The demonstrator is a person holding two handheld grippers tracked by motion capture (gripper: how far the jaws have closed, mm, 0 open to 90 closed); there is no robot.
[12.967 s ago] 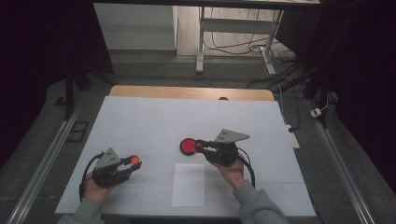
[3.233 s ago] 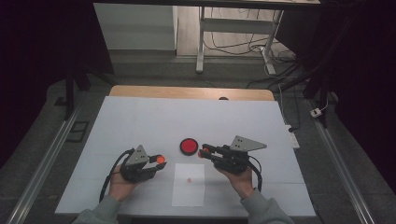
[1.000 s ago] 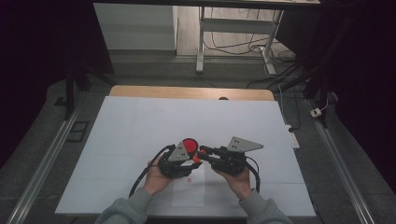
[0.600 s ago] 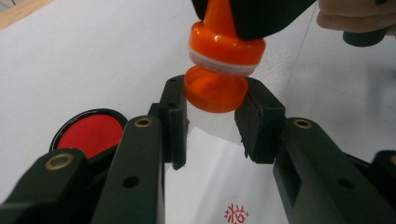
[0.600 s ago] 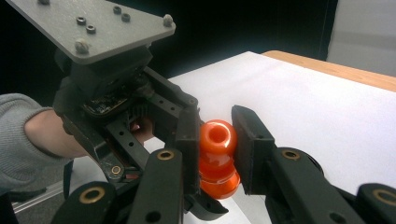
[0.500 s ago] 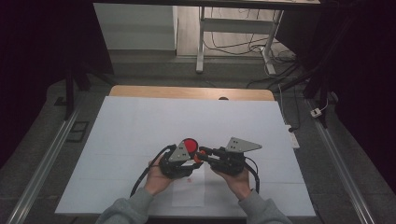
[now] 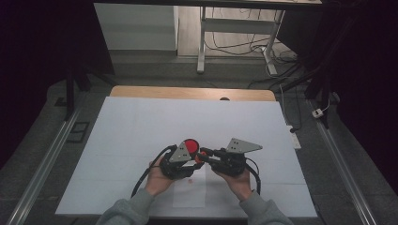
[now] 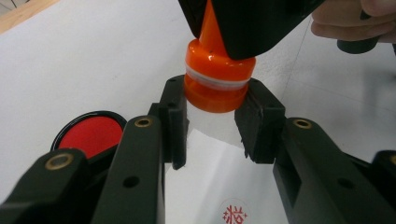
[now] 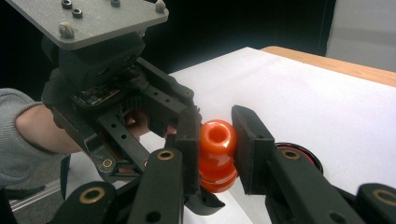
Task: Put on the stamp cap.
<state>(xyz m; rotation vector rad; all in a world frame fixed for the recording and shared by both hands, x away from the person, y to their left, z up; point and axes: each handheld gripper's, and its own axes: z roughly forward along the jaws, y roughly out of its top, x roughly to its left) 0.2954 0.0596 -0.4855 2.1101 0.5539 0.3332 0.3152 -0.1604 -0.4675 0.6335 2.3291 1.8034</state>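
Stamp (image 9: 217,156), orange, is off the table and held between the two grippers, just above the near end of the paper sheet (image 7: 190,192). Right gripper (image 9: 215,140) has its fingers clamped on the stamp's upper knob. Left gripper (image 8: 215,122) has its fingers set either side of the stamp's wide base; contact looks light at best, so I can't tell if they're gripping or just bracketing it. Looks like a handover, or a cap or base being pulled, mid-way. One red seal impression (image 8: 235,213) is already on the paper, at 6 o'clock from the stamp in the left gripper view, so at least one stamping is done. Ink pad (image 7: 191,145), red in a black round case, lies open on the table at 12 o'clock from the grippers in the high view, just beside the left gripper. Judged remaining: finish the transfer, then either re-ink and stamp again or set the stamp down. White table (image 7: 141,126) cover carries nothing else nearby.
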